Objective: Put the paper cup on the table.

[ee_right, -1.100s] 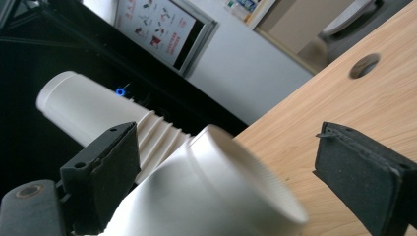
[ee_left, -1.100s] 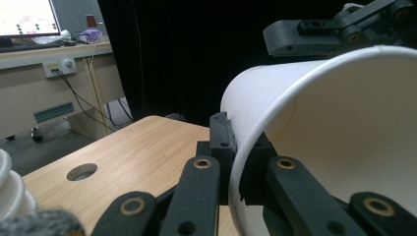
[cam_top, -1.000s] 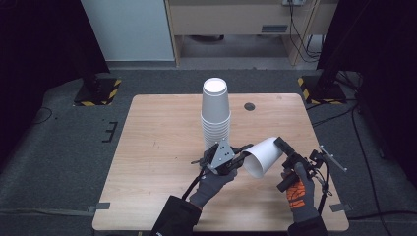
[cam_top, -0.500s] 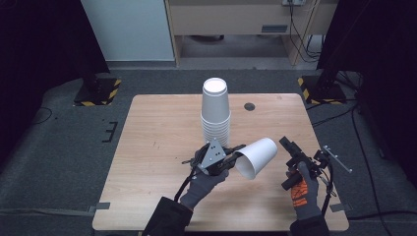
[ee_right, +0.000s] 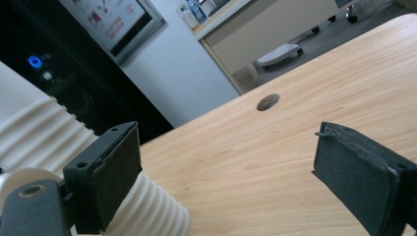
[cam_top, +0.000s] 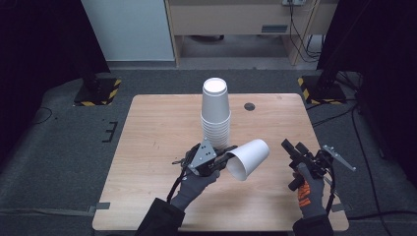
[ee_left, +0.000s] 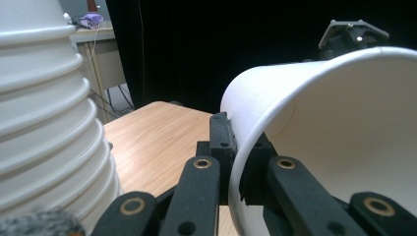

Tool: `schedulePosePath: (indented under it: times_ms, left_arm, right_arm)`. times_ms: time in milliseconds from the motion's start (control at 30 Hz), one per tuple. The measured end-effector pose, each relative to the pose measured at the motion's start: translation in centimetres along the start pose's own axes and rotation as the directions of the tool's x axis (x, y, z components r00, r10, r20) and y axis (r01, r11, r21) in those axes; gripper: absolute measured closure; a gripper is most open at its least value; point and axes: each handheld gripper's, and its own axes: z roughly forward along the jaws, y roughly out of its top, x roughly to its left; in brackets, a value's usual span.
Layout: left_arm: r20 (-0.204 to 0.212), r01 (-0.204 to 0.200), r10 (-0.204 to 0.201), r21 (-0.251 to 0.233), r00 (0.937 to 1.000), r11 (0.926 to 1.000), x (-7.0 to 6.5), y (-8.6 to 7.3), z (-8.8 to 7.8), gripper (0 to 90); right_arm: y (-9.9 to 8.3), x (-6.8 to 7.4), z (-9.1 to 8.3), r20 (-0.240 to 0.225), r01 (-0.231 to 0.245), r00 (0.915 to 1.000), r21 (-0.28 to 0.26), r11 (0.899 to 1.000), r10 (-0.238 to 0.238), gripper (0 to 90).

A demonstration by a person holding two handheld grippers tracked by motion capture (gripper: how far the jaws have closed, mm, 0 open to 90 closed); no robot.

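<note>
No readable text anywhere. Poster (ee_right: 118, 14) on the wall in the right gripper view: red and dark marks, too blurred to make out. Bottle label (ee_right: 197, 9) on the counter beyond: blue and white, illegible. Yellow-and-black hazard stripes (cam_top: 114, 91) on the stand bases beside the tabletop (cam_top: 162, 123) in the high view, a warning pattern, no words. Orange marks on the glove (cam_top: 304, 192): too small to read. Paper cups (cam_top: 216, 98): plain white, unprinted.

Two black pads (ee_right: 110, 177) set wide apart over a wooden table (ee_right: 275, 167), ribbed white cup stack (ee_right: 147, 206) behind the left pad, dark round hole (ee_right: 268, 102) farther off
</note>
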Motion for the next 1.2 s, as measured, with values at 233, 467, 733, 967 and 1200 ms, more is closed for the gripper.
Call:
schedulePosePath:
  times_ms: [233,467,733,967,1200]
  left_arm:
    - [-0.008,0.005,-0.005,0.011,1.0,0.9999,0.3,0.2,-1.5,86.0]
    - [-0.012,0.006,-0.006,0.033,0.9999,0.9994,0.4,0.3,-2.5,85.9]
    - [-0.033,0.003,-0.001,0.06,0.9995,0.9982,0.8,-0.1,-4.1,85.9]
    - [-0.059,0.017,-0.012,0.074,0.9982,0.9971,1.5,-0.8,-5.8,86.0]
    - [-0.091,0.033,-0.025,0.096,0.9955,0.9948,2.0,-1.9,-7.3,86.0]
  right_arm:
    - [-0.4,-0.1,0.4,0.027,0.102,0.9942,0.064,0.993,-0.104,10.9]
    - [-0.4,0.0,0.6,0.049,0.252,0.9641,0.136,0.958,-0.261,10.9]
    - [-1.2,-0.1,0.9,0.093,0.409,0.8953,0.215,0.887,-0.436,10.0]
    - [-1.7,-0.6,1.3,0.12,0.485,0.8381,0.282,0.828,-0.532,9.5]
    - [-2.3,-1.0,1.5,0.11,0.531,0.7953,0.347,0.773,-0.596,9.3]
